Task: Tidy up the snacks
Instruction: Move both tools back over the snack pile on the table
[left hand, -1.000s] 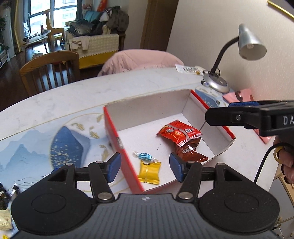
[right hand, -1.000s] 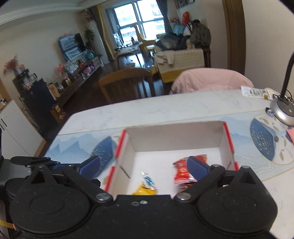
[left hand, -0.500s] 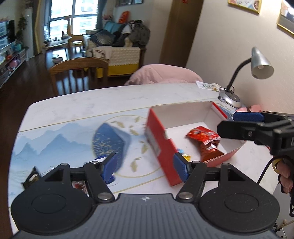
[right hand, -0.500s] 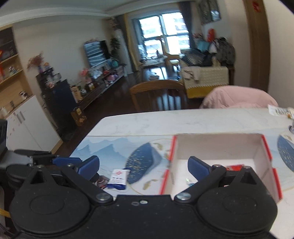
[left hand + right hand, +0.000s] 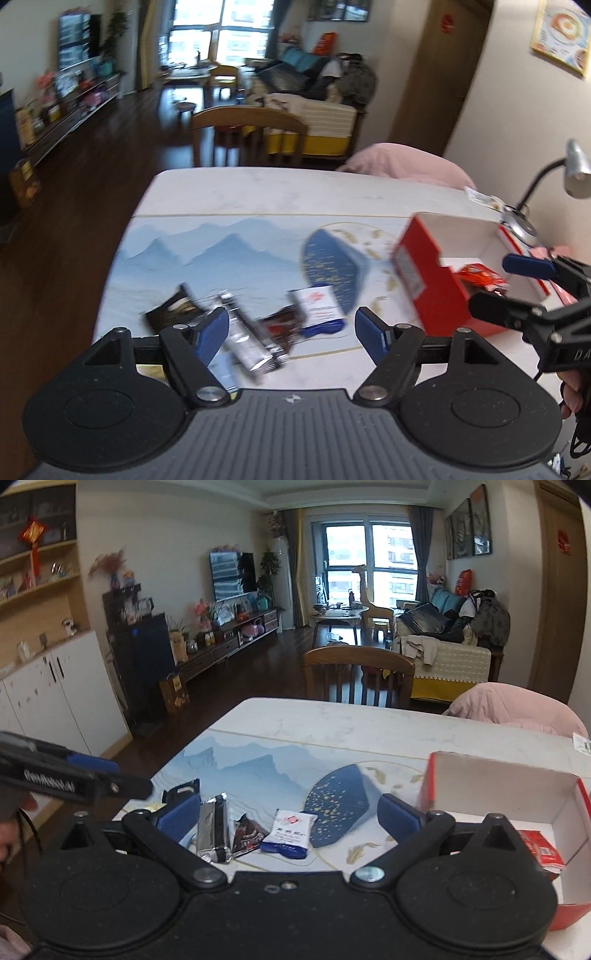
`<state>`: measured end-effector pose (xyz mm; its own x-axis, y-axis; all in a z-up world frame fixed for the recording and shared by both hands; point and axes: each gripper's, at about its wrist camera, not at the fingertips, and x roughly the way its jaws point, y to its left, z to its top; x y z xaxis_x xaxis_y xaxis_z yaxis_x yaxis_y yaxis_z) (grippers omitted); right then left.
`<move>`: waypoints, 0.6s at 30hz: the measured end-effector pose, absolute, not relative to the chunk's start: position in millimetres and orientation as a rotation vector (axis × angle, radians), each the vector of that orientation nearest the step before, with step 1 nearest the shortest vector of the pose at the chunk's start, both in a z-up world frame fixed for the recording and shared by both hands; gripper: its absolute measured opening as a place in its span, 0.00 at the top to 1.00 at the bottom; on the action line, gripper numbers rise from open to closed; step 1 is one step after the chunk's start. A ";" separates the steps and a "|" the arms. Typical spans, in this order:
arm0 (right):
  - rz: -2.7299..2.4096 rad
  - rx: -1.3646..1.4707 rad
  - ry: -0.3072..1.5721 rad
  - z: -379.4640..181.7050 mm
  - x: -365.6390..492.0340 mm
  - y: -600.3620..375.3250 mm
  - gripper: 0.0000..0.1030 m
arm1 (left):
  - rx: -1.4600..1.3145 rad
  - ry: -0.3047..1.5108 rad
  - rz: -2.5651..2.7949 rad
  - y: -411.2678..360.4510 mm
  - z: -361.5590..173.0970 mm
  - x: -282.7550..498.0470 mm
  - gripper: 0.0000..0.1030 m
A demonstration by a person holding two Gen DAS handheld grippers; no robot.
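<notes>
My left gripper has just been spreading its jaws and holds nothing; my right gripper gapes empty too. Below them on the table lie a silver foil bar, a dark packet and a white-and-blue packet, left of the red box holding a red packet.

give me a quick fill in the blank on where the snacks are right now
The red packet lies inside the ____.
The silver bar lies on the ____, outside the box.
The white-and-blue packet lies to the ____ of the silver bar in the right wrist view.
Both the left gripper and right gripper are ____.

Missing words: box; table; right; open
</notes>
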<state>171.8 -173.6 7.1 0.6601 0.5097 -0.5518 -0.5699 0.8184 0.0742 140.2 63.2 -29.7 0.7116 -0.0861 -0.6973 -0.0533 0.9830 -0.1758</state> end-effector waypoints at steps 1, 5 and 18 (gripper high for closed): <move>0.615 -0.113 0.598 3.3 171.6 -168.8 0.00 | -0.196 0.785 -0.005 72.4 -32.3 137.4 0.27; 0.591 -0.106 0.657 -16.7 179.8 -150.4 0.00 | -0.227 0.811 0.052 103.2 -46.0 131.5 0.27; 0.440 -0.102 0.823 -80.7 239.2 -120.2 0.02 | -0.261 0.903 0.154 143.9 -100.8 142.6 0.27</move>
